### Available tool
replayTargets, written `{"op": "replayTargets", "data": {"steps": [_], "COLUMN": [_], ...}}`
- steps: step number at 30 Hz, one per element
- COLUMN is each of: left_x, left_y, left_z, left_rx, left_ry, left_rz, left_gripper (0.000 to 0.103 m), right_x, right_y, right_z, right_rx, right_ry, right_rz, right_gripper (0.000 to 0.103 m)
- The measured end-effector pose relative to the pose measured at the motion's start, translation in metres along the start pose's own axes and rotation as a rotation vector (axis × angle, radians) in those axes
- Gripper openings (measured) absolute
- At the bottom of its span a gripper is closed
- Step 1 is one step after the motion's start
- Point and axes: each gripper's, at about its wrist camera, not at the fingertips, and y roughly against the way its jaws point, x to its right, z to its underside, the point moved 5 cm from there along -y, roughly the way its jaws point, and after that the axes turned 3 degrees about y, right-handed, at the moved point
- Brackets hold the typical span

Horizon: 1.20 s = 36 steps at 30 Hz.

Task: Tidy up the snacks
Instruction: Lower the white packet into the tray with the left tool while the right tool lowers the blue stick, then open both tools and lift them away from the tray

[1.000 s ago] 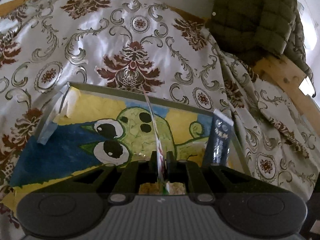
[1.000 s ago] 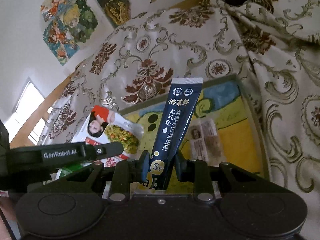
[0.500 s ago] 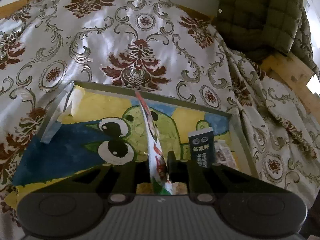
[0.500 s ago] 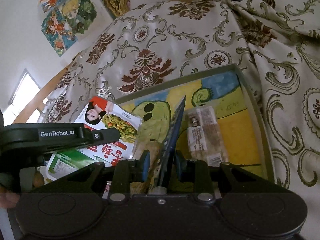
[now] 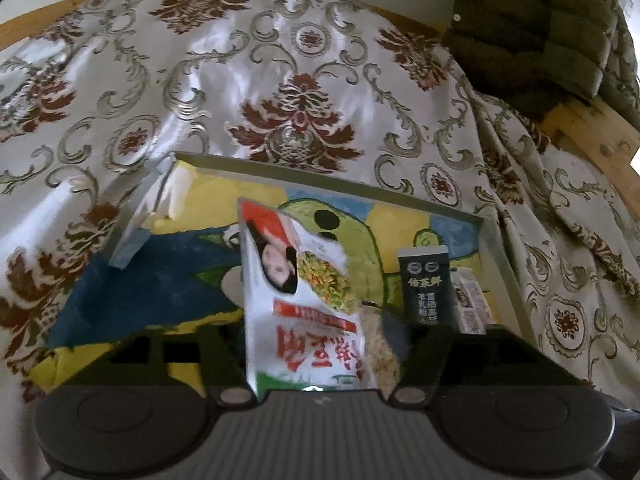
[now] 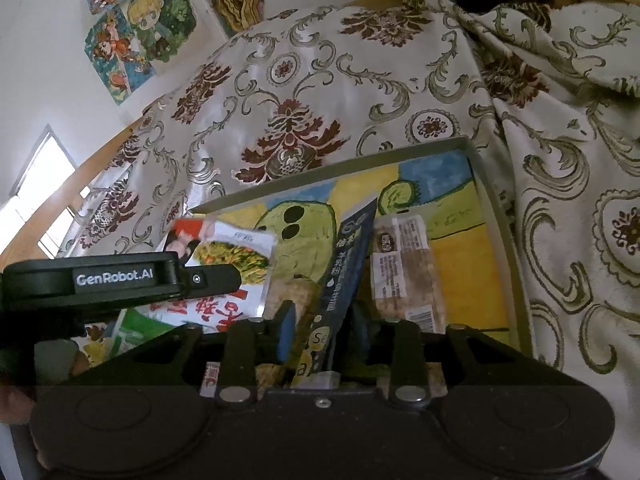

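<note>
A shallow tray (image 5: 332, 184) with a painted green cartoon bottom lies on the patterned cloth. My left gripper (image 5: 320, 340) stands open, and a white and red snack packet (image 5: 300, 292) lies flat between its spread fingers over the tray. The packet also shows in the right wrist view (image 6: 228, 264). My right gripper (image 6: 320, 324) has its jaws slightly apart around a dark blue stick pack (image 6: 344, 264), which leans loosely between them; this pack also shows in the left wrist view (image 5: 424, 284). A clear-wrapped brown snack bar (image 6: 404, 268) lies in the tray.
The tray's rim (image 6: 500, 216) rises at the right. The left gripper body (image 6: 116, 280) sits close at the left of the right wrist view. A green quilted jacket (image 5: 552, 20) lies at the far right. Posters (image 6: 136, 28) hang on the wall behind.
The left jaws have opened and the snack packet has dropped from edge-on to flat over the tray. The right jaws have loosened on the blue stick pack, which has lowered into the tray.
</note>
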Motion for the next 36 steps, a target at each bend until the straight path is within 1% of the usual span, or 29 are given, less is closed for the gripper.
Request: {"op": "replayTargets", "data": {"steps": [2, 8, 10, 11, 13, 15, 18, 22, 25, 27, 29, 36], "left_x": [-0.003, -0.013, -0.015, -0.016, -0.018, -0.019, -0.02, -0.024, -0.026, -0.026, -0.027, -0.025], "left_y": [0.005, 0.03, 0.041, 0.048, 0.063, 0.077, 0.1, 0.13, 0.153, 0.167, 0.179, 0.225], "left_z": [0.001, 0.004, 0.003, 0.003, 0.003, 0.003, 0.005, 0.011, 0.019, 0.028, 0.036, 0.074], "left_rx": [0.01, 0.055, 0.076, 0.088, 0.124, 0.166, 0.205, 0.273, 0.321, 0.343, 0.362, 0.44], "left_ry": [0.012, 0.053, 0.064, 0.07, 0.077, 0.079, 0.082, 0.09, 0.081, 0.065, 0.049, -0.031], "left_rz": [-0.009, -0.019, -0.014, -0.012, -0.007, -0.003, 0.007, -0.013, -0.029, -0.03, -0.034, -0.089], "left_gripper": [0.086, 0.099, 0.101, 0.102, 0.103, 0.103, 0.103, 0.103, 0.103, 0.103, 0.103, 0.103], "right_x": [-0.001, -0.01, -0.014, -0.016, -0.02, -0.024, -0.028, -0.034, -0.038, -0.041, -0.044, -0.059], "right_y": [0.005, 0.028, 0.038, 0.043, 0.054, 0.066, 0.083, 0.107, 0.124, 0.135, 0.145, 0.183], "right_z": [-0.002, -0.007, -0.01, -0.012, -0.015, -0.018, -0.022, -0.023, -0.022, -0.02, -0.017, 0.004], "right_rx": [0.012, 0.057, 0.078, 0.088, 0.108, 0.133, 0.164, 0.202, 0.231, 0.254, 0.261, 0.305], "right_ry": [0.008, 0.057, 0.069, 0.076, 0.089, 0.104, 0.119, 0.14, 0.155, 0.165, 0.171, 0.185], "right_rz": [0.008, 0.032, 0.036, 0.039, 0.046, 0.05, 0.055, 0.06, 0.073, 0.096, 0.097, 0.12], "right_gripper": [0.044, 0.06, 0.069, 0.07, 0.078, 0.082, 0.089, 0.098, 0.102, 0.102, 0.102, 0.102]}}
